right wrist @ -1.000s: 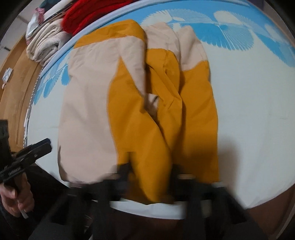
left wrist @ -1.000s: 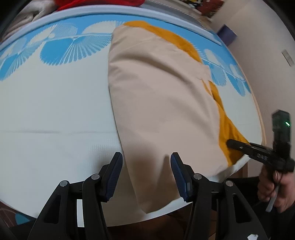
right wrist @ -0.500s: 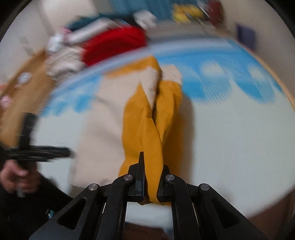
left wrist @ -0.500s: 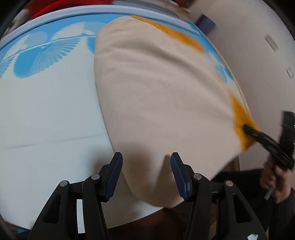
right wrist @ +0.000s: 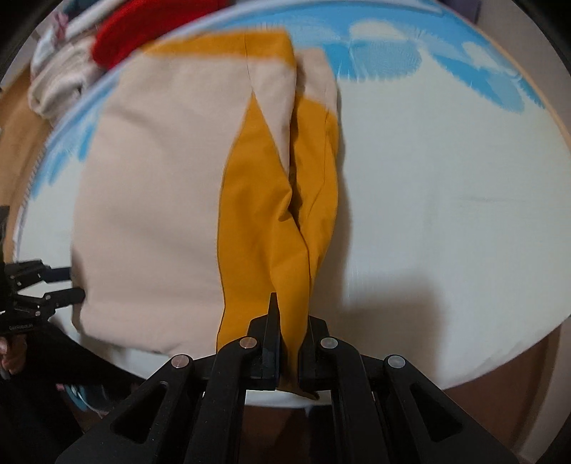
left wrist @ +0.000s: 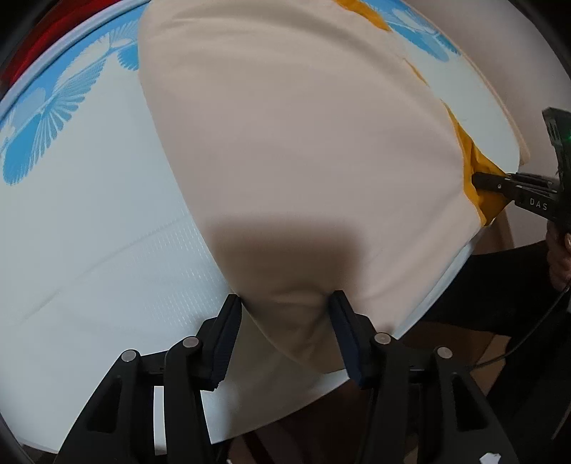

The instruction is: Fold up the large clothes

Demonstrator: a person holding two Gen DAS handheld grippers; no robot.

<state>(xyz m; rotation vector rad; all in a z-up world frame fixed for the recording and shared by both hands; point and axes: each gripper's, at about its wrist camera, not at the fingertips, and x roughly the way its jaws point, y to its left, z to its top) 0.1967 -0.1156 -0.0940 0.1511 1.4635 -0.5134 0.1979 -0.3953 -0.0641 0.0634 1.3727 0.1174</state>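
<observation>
Blue-patterned tablecloth (right wrist: 446, 200) carries beige-and-mustard garment (left wrist: 303, 160), hem at tablecloth's near edge. Right gripper (right wrist: 289, 342) pinched tight on mustard corner — apparently ready to fold; left gripper (left wrist: 283, 321) wide apart, straddling beige corner — nothing gripped.

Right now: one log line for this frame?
left gripper: open, straddling garment beige corner | right gripper: shut on mustard edge | table: garment flat

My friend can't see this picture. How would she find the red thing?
Start at the big round table with the white and blue cloth. Go to its far left edge, past the beige and orange garment. The red thing lies there in a heap of clothes, bright red, while the towels beside it are pale cream.
</observation>
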